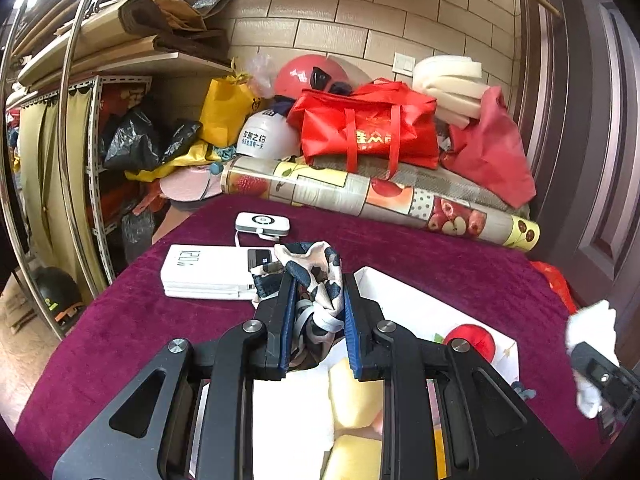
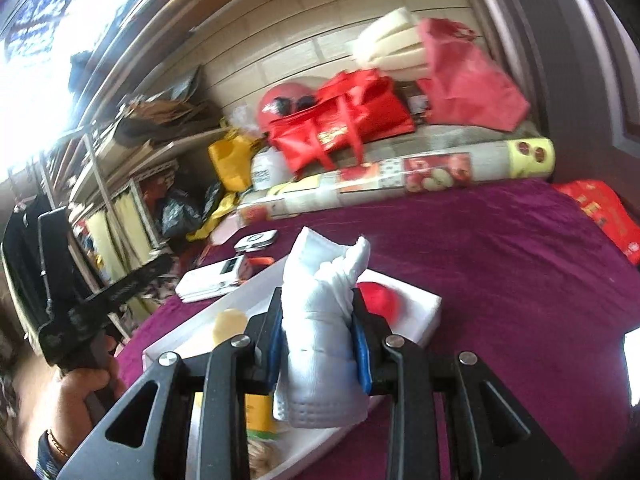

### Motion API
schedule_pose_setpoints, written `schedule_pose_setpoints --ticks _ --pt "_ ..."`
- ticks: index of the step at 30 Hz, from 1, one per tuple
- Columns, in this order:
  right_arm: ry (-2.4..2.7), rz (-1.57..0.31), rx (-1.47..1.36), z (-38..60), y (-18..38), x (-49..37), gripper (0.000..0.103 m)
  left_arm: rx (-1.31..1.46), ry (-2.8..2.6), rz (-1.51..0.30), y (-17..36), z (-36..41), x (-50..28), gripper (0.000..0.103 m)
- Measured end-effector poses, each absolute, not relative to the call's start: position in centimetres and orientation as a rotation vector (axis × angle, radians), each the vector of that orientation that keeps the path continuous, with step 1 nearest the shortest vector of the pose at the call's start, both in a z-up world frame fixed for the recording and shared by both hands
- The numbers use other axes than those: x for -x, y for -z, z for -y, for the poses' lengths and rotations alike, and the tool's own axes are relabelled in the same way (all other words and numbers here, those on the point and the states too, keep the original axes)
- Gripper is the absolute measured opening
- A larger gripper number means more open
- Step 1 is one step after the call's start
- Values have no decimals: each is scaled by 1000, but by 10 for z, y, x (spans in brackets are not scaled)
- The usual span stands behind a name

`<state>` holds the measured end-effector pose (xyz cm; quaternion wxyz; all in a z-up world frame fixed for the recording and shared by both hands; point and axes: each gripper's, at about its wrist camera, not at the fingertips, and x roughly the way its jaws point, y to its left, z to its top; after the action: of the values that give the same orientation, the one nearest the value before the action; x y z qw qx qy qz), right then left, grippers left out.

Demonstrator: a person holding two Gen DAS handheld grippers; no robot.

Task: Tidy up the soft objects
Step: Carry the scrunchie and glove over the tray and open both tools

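Left gripper (image 1: pixel 318 300) clenched on a crumpled patterned cloth (image 1: pixel 316 270) — cream with dark blue patches — held above the near end of the white tray (image 1: pixel 404 300). Right gripper (image 2: pixel 318 328) clamped on a folded white cloth (image 2: pixel 320 320), upright between its jaws, over the same tray on the maroon tablecloth (image 2: pixel 520 280). Yellow sponges (image 1: pixel 354 396) and a red soft apple (image 1: pixel 474 340) lie in the tray.

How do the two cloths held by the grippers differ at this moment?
The patterned cloth in the left gripper is cream with dark navy patches; the white cloth in the right gripper is plain. The patterned cloth is crumpled into loose folds, while the white cloth stands as a tight upright roll. The patterned cloth barely hangs below its pads; the white cloth hangs well below. Both are clamped above the white tray.
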<state>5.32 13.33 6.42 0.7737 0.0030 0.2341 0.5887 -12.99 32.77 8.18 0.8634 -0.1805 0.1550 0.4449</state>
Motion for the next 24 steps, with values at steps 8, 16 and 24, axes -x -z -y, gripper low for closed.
schedule_pose_setpoints --ticks 8,16,24 --pt "-1314 -546 111 -193 -52 -28 29 378 -942 -369 -73 -334 123 21" --pt "-1292 -540 151 -212 -41 -18 32 402 -957 -404 -64 -344 123 21" --pt "-1213 -405 170 -194 -49 -10 103 365 -1021 -360 -72 -338 127 103"
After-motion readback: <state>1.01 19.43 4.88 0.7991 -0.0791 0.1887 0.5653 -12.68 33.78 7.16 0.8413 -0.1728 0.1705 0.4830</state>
